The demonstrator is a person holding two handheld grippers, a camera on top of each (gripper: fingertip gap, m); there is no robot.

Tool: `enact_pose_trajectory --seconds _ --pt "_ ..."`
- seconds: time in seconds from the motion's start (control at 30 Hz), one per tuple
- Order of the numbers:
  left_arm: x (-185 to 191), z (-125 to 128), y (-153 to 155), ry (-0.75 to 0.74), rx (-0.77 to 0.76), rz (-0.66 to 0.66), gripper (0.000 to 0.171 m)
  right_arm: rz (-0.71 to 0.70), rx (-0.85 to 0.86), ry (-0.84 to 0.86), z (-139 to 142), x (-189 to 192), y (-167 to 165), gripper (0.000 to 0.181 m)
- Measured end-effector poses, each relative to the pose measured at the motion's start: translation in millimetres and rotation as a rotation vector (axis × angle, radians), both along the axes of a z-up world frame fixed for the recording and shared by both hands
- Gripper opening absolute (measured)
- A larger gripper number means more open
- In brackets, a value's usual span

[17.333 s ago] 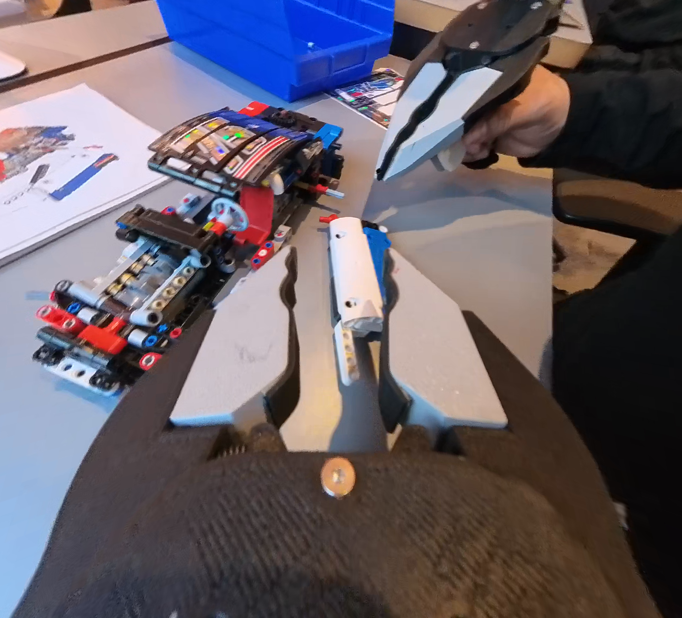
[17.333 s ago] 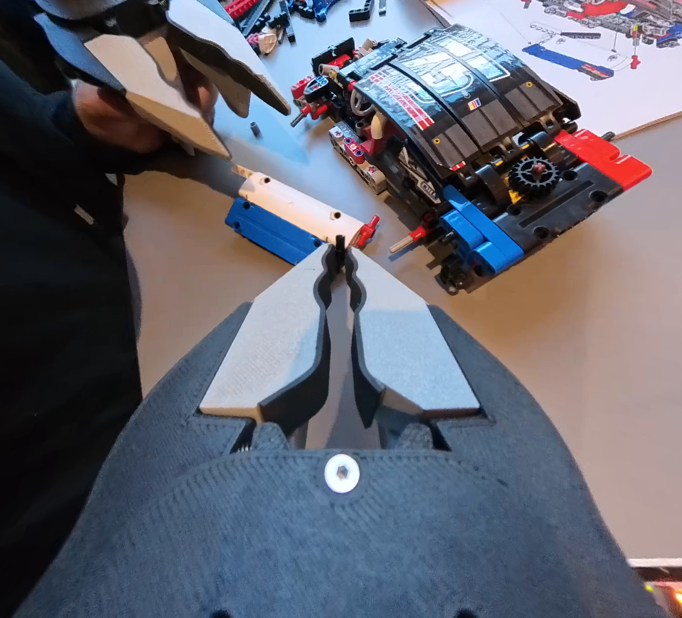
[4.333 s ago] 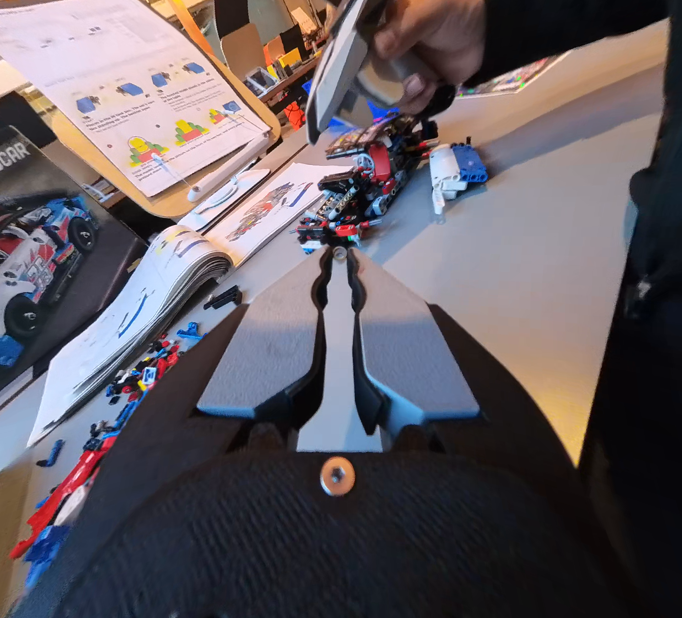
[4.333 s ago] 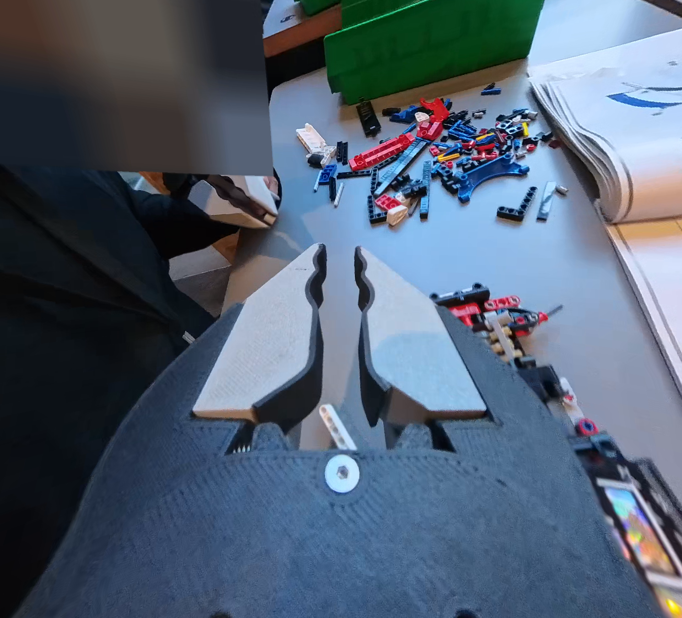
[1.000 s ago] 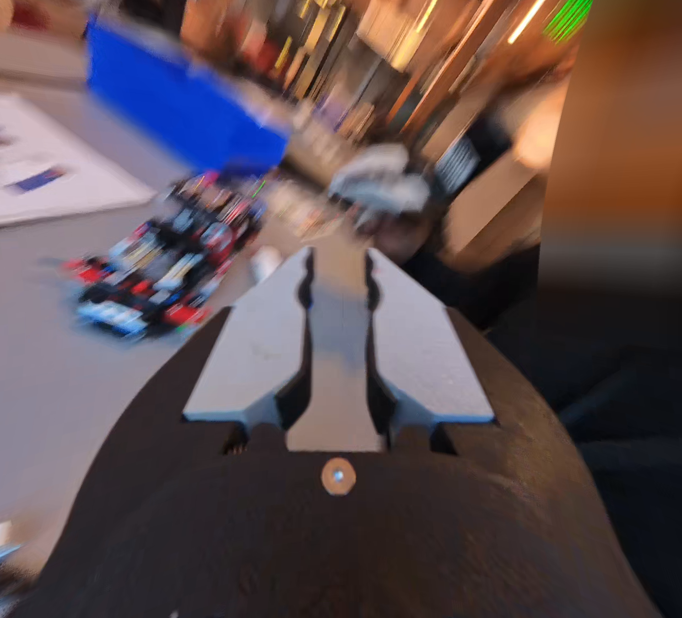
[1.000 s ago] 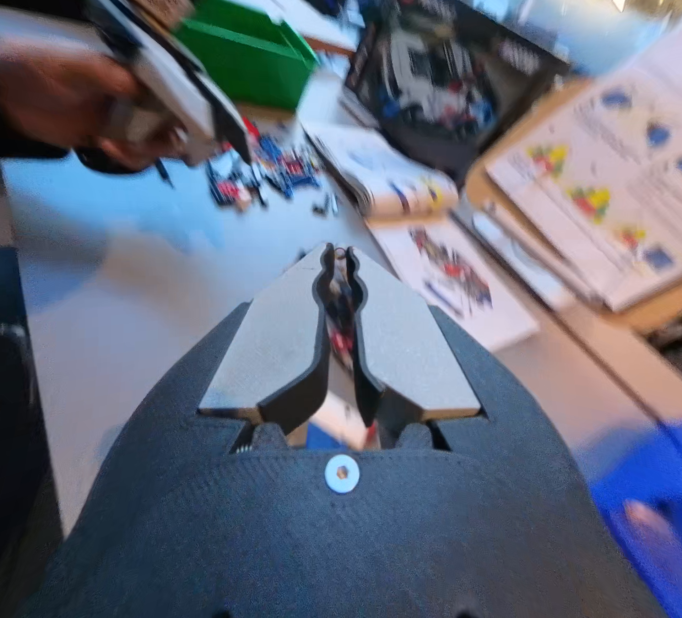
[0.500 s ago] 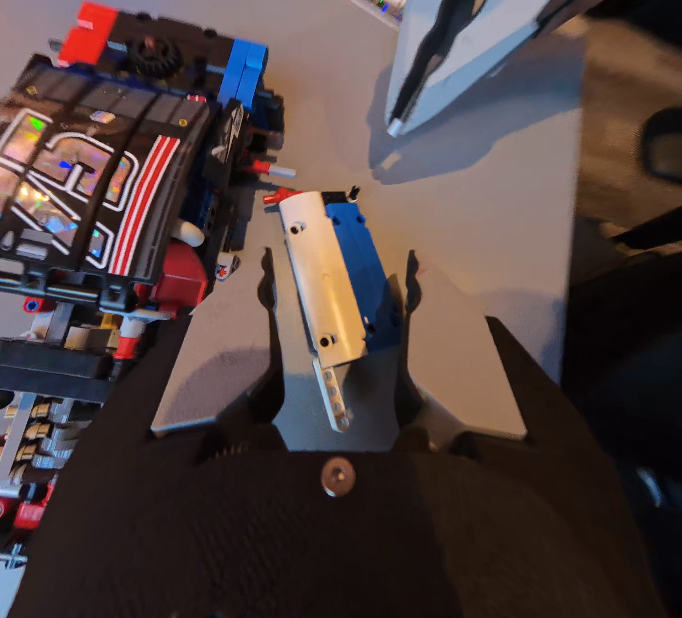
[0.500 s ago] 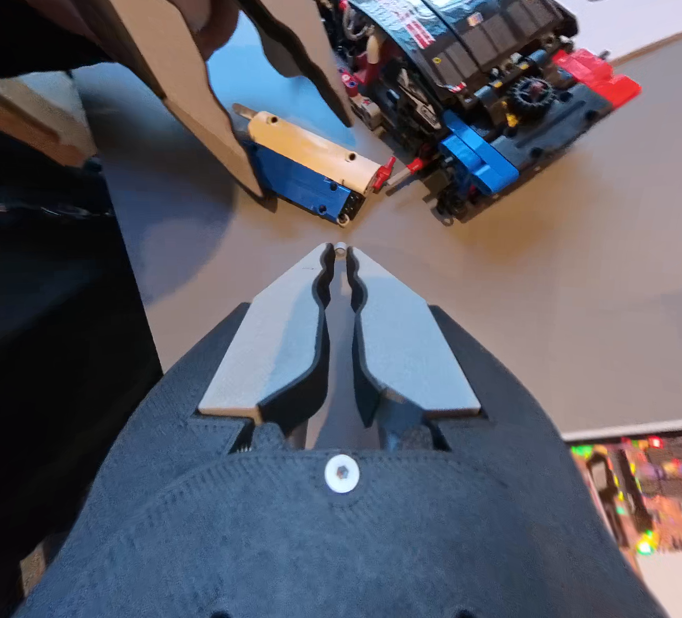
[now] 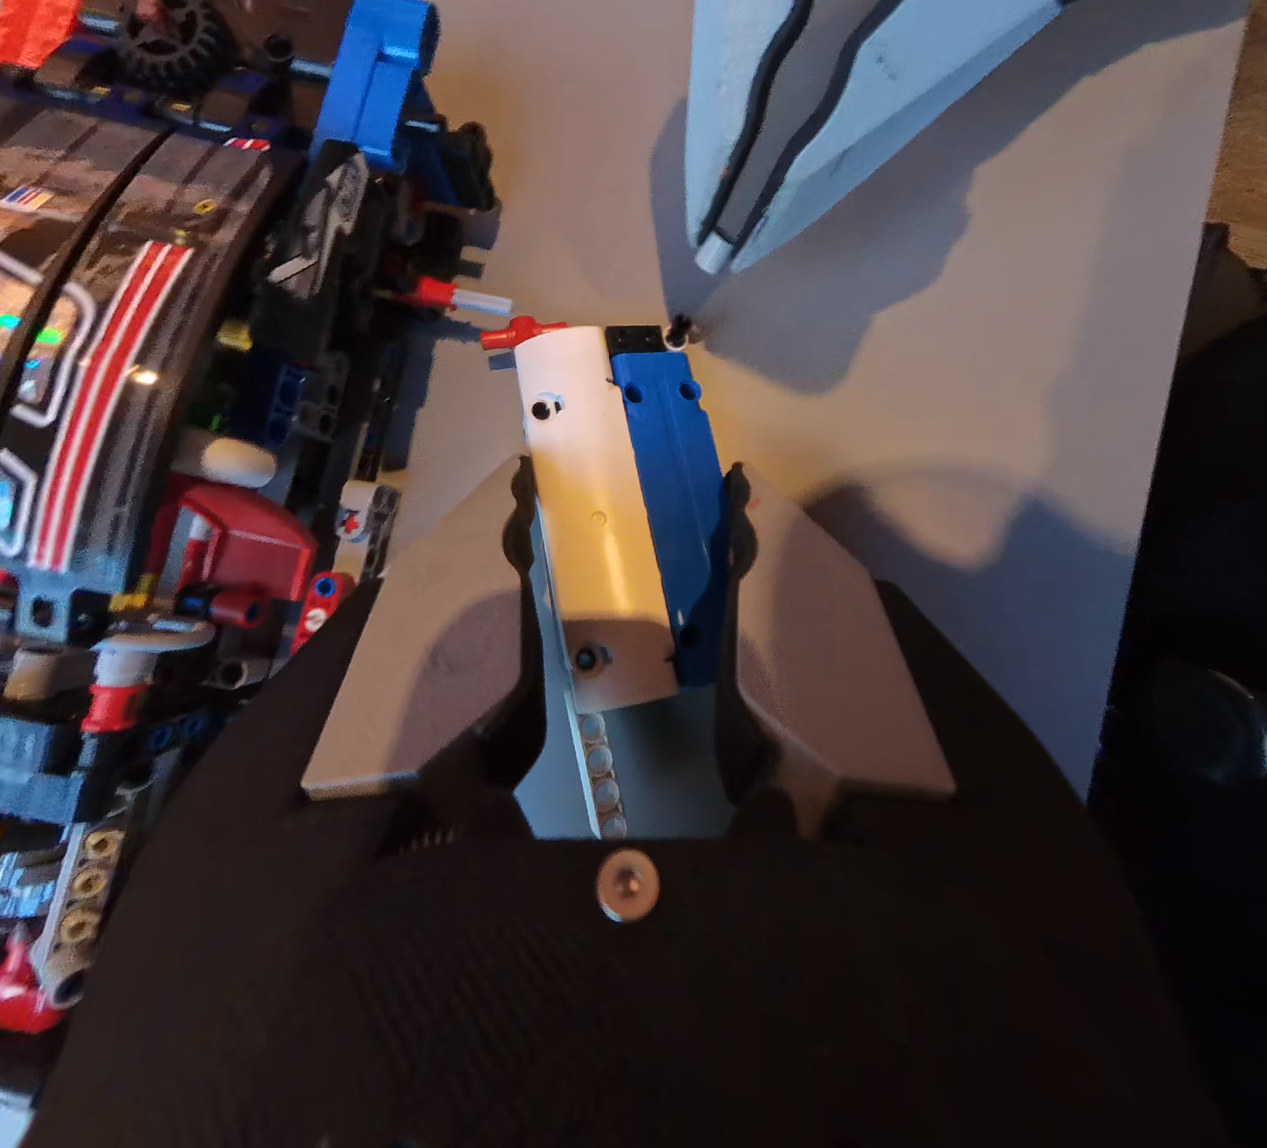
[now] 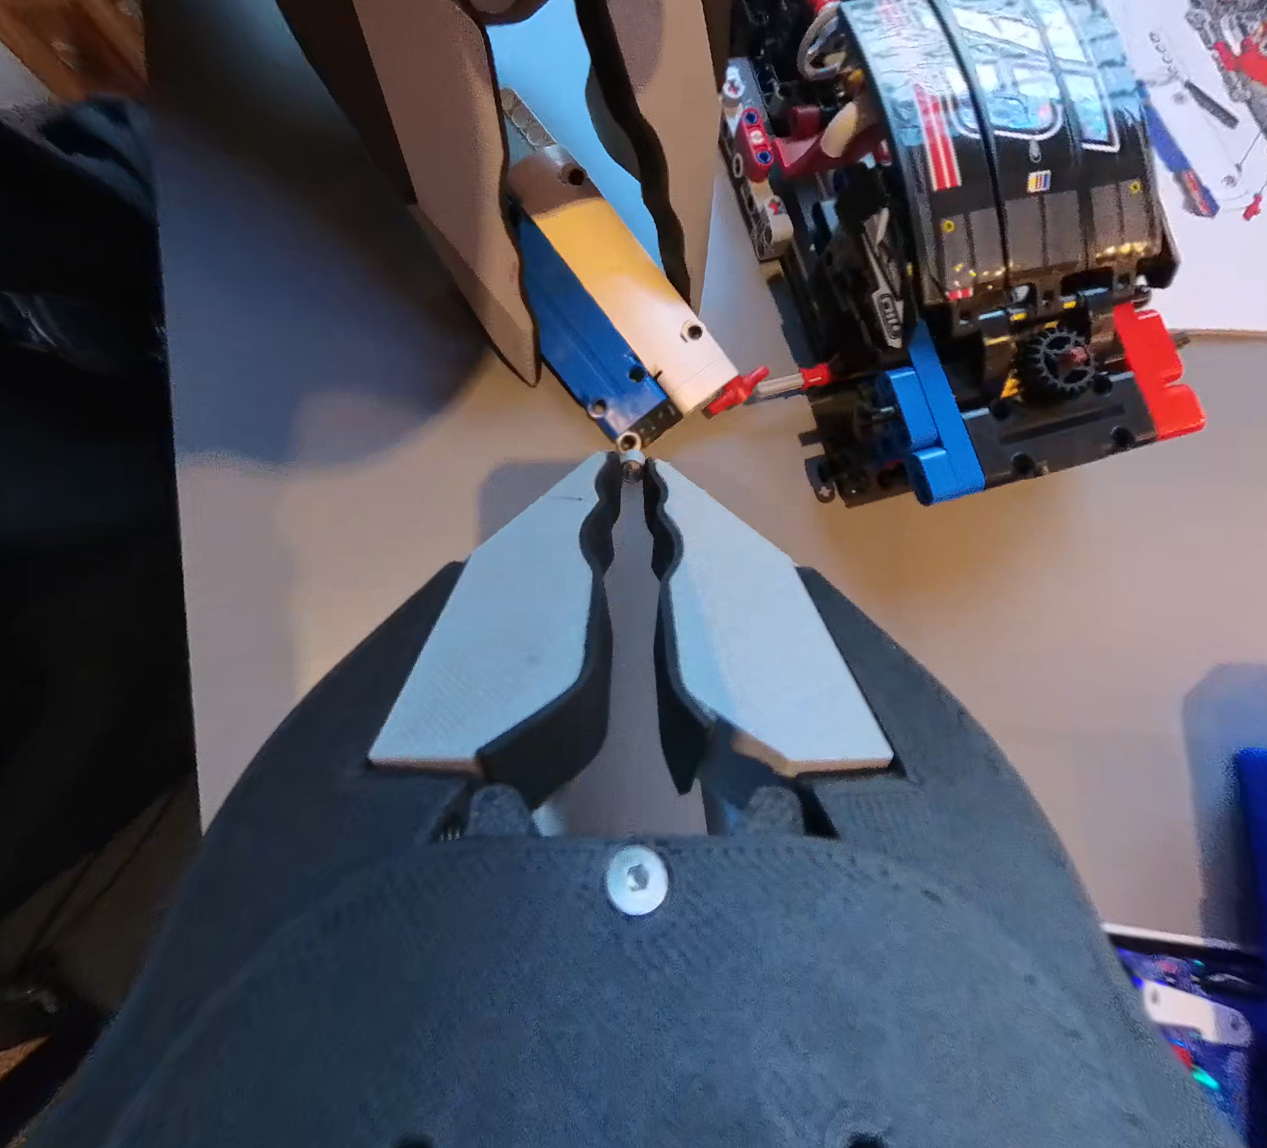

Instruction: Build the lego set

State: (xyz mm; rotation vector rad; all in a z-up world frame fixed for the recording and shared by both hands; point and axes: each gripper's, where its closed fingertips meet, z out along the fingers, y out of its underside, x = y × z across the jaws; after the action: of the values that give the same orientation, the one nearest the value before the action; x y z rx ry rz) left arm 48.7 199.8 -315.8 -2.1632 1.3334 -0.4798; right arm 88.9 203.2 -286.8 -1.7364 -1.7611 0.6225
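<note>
A white-and-blue sub-assembly (image 9: 617, 519) lies on the grey table beside the black Lego car (image 9: 171, 361). My left gripper (image 9: 625, 484) straddles it, one finger against the white side and one against the blue side, shut on it. My right gripper (image 10: 631, 464) is shut on a small grey pin (image 10: 631, 451). The pin tip sits just short of the black end of the sub-assembly (image 10: 617, 320). In the left wrist view the right gripper (image 9: 713, 255) hangs above that end, where a small black pin (image 9: 679, 327) sticks out. The car also shows in the right wrist view (image 10: 960, 224).
A red axle piece (image 10: 737, 388) at the sub-assembly's end faces a red-and-grey axle (image 10: 795, 378) sticking out of the car. The instruction sheet (image 10: 1220, 87) lies behind the car. The table edge (image 9: 1165, 498) runs close on the right, by dark clothing. A blue object (image 10: 1248, 841) sits at the lower right. Left tips to right tips: about 6 cm. Left tips and right tips are each some 25 cm from the blue object (image 10: 1248, 841).
My left gripper has moved forward and narrowed onto the sub-assembly. My right gripper, still holding the grey pin, has come closer to the sub-assembly's near end.
</note>
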Motion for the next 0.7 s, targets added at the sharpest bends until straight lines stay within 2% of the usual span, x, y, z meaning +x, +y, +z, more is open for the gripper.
enact_pose_trajectory --seconds 0.13,0.37,0.7 --pt "14 1 -10 -0.017 0.017 -0.058 0.054 0.006 0.076 -0.075 -2 7 -9 0.004" --pt "34 2 -21 -0.109 0.065 -0.167 0.051 -0.061 0.108 -0.173 -6 24 -24 0.004" --pt "39 2 -19 -0.139 0.052 -0.179 0.051 -0.127 0.142 -0.271 -12 40 -30 0.004"
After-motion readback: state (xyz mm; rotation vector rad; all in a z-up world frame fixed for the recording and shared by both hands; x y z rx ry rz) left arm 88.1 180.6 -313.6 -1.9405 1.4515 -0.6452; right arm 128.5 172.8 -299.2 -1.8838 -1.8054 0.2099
